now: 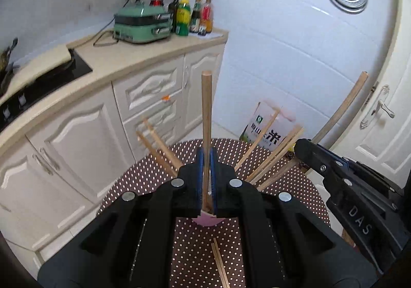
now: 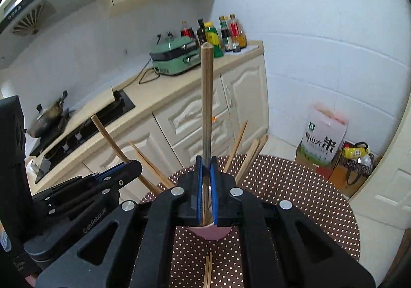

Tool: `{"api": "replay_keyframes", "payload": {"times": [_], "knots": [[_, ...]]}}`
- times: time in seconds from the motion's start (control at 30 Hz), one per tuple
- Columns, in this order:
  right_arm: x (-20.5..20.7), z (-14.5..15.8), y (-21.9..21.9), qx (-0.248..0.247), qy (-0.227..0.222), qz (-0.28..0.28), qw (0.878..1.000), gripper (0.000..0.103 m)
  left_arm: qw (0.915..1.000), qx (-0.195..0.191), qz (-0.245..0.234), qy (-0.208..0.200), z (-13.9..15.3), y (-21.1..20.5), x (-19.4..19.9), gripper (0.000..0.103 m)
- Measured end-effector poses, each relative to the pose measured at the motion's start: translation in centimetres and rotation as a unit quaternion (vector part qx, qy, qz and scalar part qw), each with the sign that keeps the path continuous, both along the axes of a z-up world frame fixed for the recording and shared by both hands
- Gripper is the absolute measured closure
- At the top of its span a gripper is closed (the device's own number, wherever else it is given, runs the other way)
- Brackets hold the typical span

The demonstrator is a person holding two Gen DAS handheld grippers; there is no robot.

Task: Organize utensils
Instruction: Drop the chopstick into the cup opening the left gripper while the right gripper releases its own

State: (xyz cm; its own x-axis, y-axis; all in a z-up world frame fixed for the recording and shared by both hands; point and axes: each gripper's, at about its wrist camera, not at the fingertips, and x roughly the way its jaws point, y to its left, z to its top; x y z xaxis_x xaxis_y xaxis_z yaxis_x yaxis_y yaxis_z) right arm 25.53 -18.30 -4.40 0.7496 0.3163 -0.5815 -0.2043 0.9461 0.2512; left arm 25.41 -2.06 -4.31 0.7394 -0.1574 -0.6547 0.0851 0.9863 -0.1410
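My left tool (image 1: pixel 207 159) is pinched on a wooden-handled utensil (image 1: pixel 206 118), its blue pads pressed against the shaft on both sides, and the handle stands nearly upright out of the pink cup (image 1: pixel 205 219) just below the fingers. My right tool (image 2: pixel 206 167) is clamped the same way on a second long utensil (image 2: pixel 206 97), wooden above and metal lower down, which also rises upright from the pink cup (image 2: pixel 209 232). In the left view that right tool (image 1: pixel 312 149) shows at the right edge with its curved-looking handle (image 1: pixel 341 108) sticking up past it. Several chopsticks (image 1: pixel 272 156) lean outward from the cup on both sides, fanned apart. The cup sits on the brown polka-dot table (image 1: pixel 143 172), and a loose pair of chopsticks (image 1: pixel 220 264) lies flat on the cloth on my side of the cup. I cannot see the lower ends of either held utensil inside the cup
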Motion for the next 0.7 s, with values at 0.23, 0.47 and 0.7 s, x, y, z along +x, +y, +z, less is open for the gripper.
{"api": "replay_keyframes", "payload": {"times": [0.23, 0.47, 0.7], "knots": [[1.7, -2.3, 0.9, -0.011, 0.032, 0.003, 0.999, 0.099, 0.9997, -0.017, 0.007, 0.018, -2.2, 0.7, 1.0, 0.097], [2.4, -5.1, 1.6, -0.019, 0.072, -0.002, 0.997, 0.099, 0.9992, -0.01, 0.001, 0.039, -4.8, 0.7, 1.4, 0.097], [1.8, -5.9, 1.7, -0.025, 0.073, -0.006, 0.997, 0.098, 0.9988, -0.011, 0.0, 0.048, -6.5, 1.0, 1.5, 0.097]]}}
